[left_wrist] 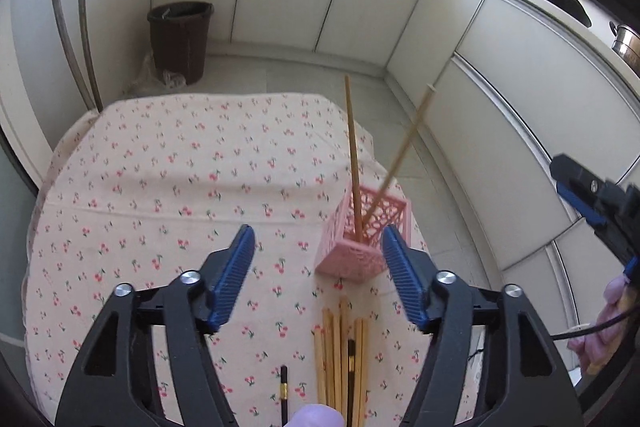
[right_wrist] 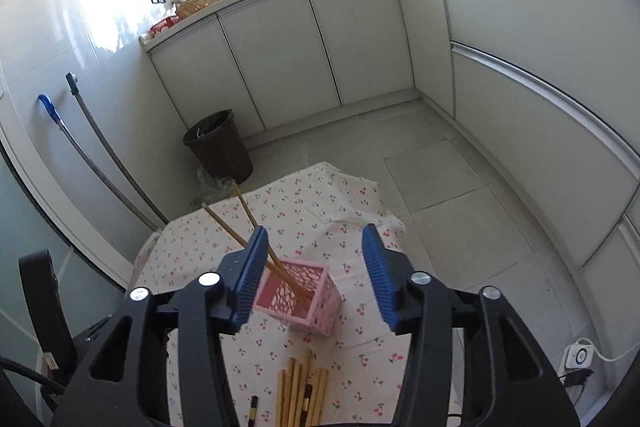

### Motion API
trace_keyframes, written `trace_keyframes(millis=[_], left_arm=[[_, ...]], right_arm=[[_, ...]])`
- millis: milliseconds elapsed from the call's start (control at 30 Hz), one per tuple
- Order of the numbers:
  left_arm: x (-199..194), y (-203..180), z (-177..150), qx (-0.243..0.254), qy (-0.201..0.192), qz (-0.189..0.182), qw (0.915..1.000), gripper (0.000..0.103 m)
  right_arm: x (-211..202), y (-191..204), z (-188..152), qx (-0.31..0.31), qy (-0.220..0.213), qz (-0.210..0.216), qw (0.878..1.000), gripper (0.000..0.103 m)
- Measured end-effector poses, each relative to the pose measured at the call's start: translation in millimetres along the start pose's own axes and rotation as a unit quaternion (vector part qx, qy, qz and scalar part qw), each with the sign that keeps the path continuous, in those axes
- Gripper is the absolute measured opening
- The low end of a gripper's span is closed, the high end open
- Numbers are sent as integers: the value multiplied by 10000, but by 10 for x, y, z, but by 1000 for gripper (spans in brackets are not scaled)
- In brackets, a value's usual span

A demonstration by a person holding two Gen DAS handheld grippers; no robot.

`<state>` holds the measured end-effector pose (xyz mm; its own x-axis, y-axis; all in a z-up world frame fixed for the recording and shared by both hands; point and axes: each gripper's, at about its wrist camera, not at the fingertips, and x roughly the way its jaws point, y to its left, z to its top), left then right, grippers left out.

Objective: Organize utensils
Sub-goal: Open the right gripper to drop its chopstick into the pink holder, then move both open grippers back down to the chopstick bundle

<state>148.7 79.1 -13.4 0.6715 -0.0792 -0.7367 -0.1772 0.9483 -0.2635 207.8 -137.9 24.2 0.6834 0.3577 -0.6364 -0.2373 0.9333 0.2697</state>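
Chopsticks (left_wrist: pixel 354 163), seemingly two, lean inside pink basket (left_wrist: pixel 352 255); both grippers (left_wrist: pixel 318 267) (right_wrist: pixel 314 267) gape empty.

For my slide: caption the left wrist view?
Open left gripper above loose chopsticks, two chopsticks already in the pink holder.

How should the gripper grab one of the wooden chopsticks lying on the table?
Probably from above, pinching across a thin shaft. The loose chopsticks lie flat, packed side by side on the cherry tablecloth, ends toward the pink holder. An outermost stick, near its holder-side end, looks easiest to separate.
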Motion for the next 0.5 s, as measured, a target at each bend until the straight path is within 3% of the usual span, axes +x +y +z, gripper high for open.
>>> trace_keyframes(millis=[100, 167, 300, 367, 433, 500], left_arm=[[-30, 25, -66, -38, -19, 81, 10000, 81], [-41, 48, -100, -56, -4, 124, 9999, 90], [1, 58, -183, 8, 184, 85, 9998, 96], [67, 35, -237, 150, 419, 192, 9988, 96], [226, 31, -327, 272, 903, 405, 9947, 96], [378, 96, -424, 133, 1237, 461, 9912, 96]], right_arm=[[9, -85, -156, 56, 187, -69, 9998, 78], [18, -99, -260, 9, 324, -147, 9994, 82], [58, -141, -494, -87, 641, -407, 9971, 89], [54, -169, -592, -145, 769, -517, 9956, 90], [23, -231, -710, -88, 905, -542, 9944, 91], [4, -325, -826, 133, 1092, -481, 9928, 93]])
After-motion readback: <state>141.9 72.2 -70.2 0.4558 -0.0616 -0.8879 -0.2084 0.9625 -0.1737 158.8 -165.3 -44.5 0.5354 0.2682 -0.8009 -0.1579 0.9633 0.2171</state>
